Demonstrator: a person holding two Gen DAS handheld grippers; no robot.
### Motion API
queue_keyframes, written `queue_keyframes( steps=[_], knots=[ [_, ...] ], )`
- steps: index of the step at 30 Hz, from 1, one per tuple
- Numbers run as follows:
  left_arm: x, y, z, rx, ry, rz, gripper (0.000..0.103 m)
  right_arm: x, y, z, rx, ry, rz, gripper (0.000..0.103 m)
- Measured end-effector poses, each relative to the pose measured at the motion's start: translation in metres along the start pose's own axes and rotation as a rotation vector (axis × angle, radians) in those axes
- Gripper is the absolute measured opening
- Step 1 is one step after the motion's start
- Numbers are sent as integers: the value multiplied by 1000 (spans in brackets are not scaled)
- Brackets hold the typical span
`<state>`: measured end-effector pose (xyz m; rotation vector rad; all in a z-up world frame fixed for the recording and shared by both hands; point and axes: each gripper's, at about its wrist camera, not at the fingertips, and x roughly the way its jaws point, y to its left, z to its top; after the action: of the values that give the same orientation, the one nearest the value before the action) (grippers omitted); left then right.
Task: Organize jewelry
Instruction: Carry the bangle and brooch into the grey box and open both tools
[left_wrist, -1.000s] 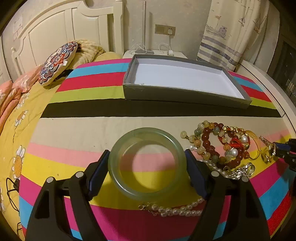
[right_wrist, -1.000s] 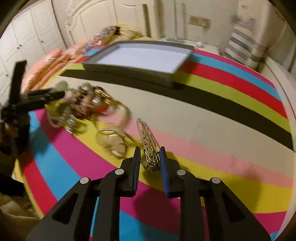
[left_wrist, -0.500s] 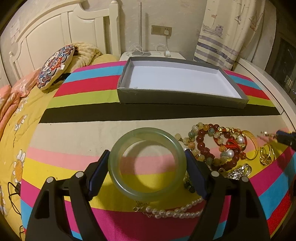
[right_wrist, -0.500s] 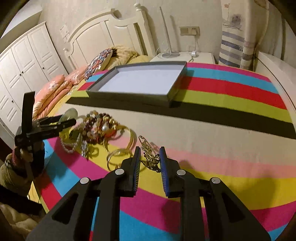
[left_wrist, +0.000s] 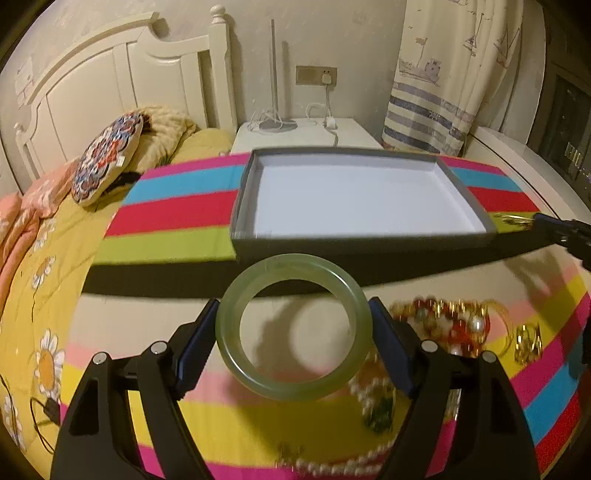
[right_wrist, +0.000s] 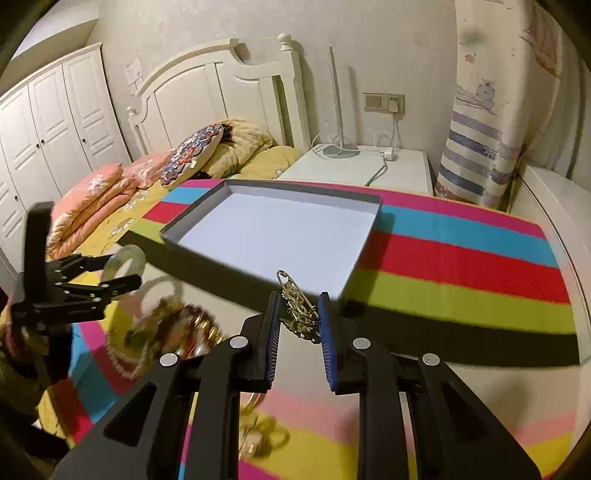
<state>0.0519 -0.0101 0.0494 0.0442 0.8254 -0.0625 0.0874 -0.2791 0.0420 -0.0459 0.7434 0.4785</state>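
Note:
My left gripper (left_wrist: 293, 332) is shut on a pale green jade bangle (left_wrist: 347, 291), held flat above the striped cloth, just in front of the grey tray (left_wrist: 362, 242). My right gripper (right_wrist: 297, 317) is shut on a gold filigree brooch (right_wrist: 297, 308) with a pin, held in the air near the tray's front right corner (right_wrist: 343, 291). The tray has a white floor with nothing in it. A pile of bead bracelets (left_wrist: 447, 321) and a pearl string (left_wrist: 343, 467) lie on the cloth below the left gripper. The left gripper shows at the left of the right wrist view (right_wrist: 122, 271).
A gold ring (left_wrist: 526, 339) lies right of the bead pile. The striped cloth (right_wrist: 461, 258) covers the bed. A patterned pillow (left_wrist: 107, 158) and a headboard stand at the far left. A white nightstand (left_wrist: 303, 136) with a lamp base is behind the tray.
Both grippers have lifted and moved forward toward the tray with their loads. The bangle and the brooch have left the cloth.

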Motion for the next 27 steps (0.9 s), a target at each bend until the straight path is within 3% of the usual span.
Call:
queue_keyframes(
  steps=[4,10,19,21,22,23,27],
  knots=[
    [17,-5,32,19,-2,-12,78,32,-8,21,-4,10,-27,22],
    [68,-15,82,62,56,-25,78,76,-23,45,5,49,-32,22],
    [128,-2,123,35,112,6,79,117,-16,59,-42,71,-51,23],
    [139,3,123,33,146,2,79,122,-12,59,-52,86,-60,37],
    [140,5,121,31,153,-1,79,121,-8,57,-56,87,-58,57],
    [139,7,119,30,148,-3,79,118,-6,56,-63,74,-56,70],
    [130,10,113,52,127,1,79,111,6,48,-107,95,-93,68]
  ],
)
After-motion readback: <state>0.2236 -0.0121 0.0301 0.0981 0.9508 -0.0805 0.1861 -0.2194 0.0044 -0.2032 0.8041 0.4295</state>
